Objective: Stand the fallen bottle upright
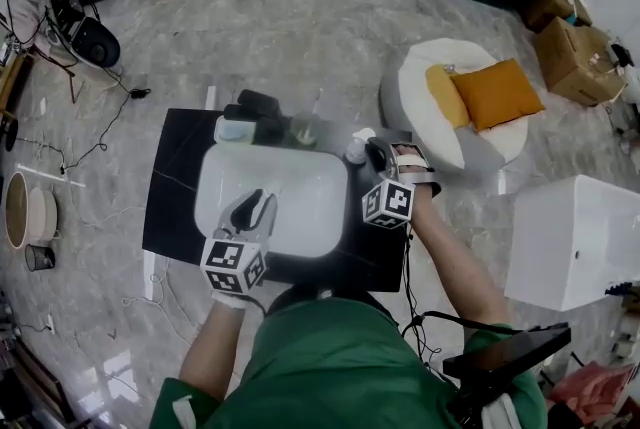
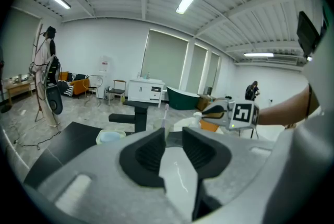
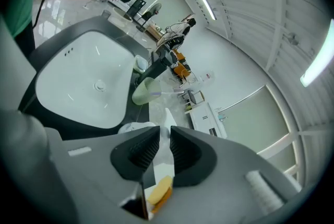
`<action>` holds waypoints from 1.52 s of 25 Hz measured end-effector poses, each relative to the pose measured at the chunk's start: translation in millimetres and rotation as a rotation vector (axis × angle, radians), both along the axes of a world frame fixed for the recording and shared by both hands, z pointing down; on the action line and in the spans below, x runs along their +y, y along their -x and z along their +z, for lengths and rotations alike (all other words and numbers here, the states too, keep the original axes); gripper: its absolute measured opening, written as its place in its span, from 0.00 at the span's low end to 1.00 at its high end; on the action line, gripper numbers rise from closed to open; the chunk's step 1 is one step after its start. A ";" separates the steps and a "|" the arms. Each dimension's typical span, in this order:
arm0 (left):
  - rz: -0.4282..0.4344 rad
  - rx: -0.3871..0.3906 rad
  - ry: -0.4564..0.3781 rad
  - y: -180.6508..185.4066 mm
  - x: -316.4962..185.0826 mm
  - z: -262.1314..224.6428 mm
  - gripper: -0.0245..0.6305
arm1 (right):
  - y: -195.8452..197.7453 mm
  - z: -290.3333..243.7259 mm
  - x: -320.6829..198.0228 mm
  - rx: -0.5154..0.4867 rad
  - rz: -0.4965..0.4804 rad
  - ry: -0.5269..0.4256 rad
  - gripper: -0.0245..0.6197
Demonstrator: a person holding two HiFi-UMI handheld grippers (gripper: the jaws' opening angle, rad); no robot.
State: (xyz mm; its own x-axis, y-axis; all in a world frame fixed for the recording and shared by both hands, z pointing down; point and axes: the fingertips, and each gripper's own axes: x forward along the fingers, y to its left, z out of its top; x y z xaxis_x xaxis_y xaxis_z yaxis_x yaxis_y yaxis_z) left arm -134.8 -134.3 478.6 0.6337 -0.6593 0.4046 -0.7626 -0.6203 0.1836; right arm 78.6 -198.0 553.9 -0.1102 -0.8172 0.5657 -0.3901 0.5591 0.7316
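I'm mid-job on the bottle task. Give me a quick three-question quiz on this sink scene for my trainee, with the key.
1. True or false: the left gripper has the white bottle between its jaws.
2. Which is nearer the white bottle? A) the left gripper B) the right gripper
3. Fill in: the left gripper hovers over the white ____.

Key:
1. False. Its jaws stand apart, and only the sink shows through the gap.
2. B. The bottle stands on the counter right beside that gripper's tips.
3. sink
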 end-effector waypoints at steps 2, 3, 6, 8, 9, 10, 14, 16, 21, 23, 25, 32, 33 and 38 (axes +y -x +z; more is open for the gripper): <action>-0.006 0.006 -0.006 -0.5 -1.2 -2.2 0.19 | 3.6 0.8 4.3 -0.087 0.010 0.044 0.14; -0.008 0.009 -0.009 -1.2 -1.9 -3.8 0.19 | 4.4 0.2 6.2 -0.127 0.017 0.061 0.15; -0.002 0.016 -0.019 -5.3 -2.0 -8.9 0.19 | 3.9 -8.0 12.0 -0.222 0.038 0.068 0.15; 0.003 0.019 -0.025 -8.3 -2.0 -11.9 0.19 | 1.5 -16.2 15.7 -0.305 0.071 0.074 0.15; 0.005 0.020 -0.028 -9.6 -2.3 -13.5 0.19 | 0.0 -20.6 17.6 -0.371 0.099 0.089 0.15; 0.006 0.022 -0.031 -11.0 -2.9 -15.1 0.19 | -1.8 -25.1 19.7 -0.454 0.134 0.111 0.15; 0.007 0.033 -0.053 -18.1 -8.8 -24.4 0.19 | -15.2 -52.3 24.7 -0.775 0.269 0.143 0.15; 0.009 0.039 -0.069 -21.4 -12.4 -31.2 0.19 | -26.3 -73.8 28.9 -0.870 0.314 0.088 0.14; 0.020 0.051 -0.116 -27.5 -18.4 -50.5 0.19 | -54.7 -128.5 49.7 -1.055 0.390 -0.079 0.14; 0.026 0.057 -0.138 -32.3 -21.1 -61.6 0.19 | -64.2 -148.1 58.6 -1.107 0.410 -0.137 0.14; 0.034 0.064 -0.165 -37.6 -23.4 -75.0 0.19 | -70.8 -167.2 67.6 -1.159 0.421 -0.193 0.14; 0.081 0.105 -0.255 -61.5 -29.8 -123.6 0.18 | -79.0 -224.6 96.9 -1.174 0.374 -0.354 0.14; 0.087 0.113 -0.266 -65.1 -30.3 -130.1 0.18 | -79.2 -231.7 100.6 -1.160 0.365 -0.371 0.14; 0.114 0.137 -0.320 -79.3 -32.4 -156.1 0.18 | -75.4 -261.3 117.7 -1.097 0.323 -0.442 0.14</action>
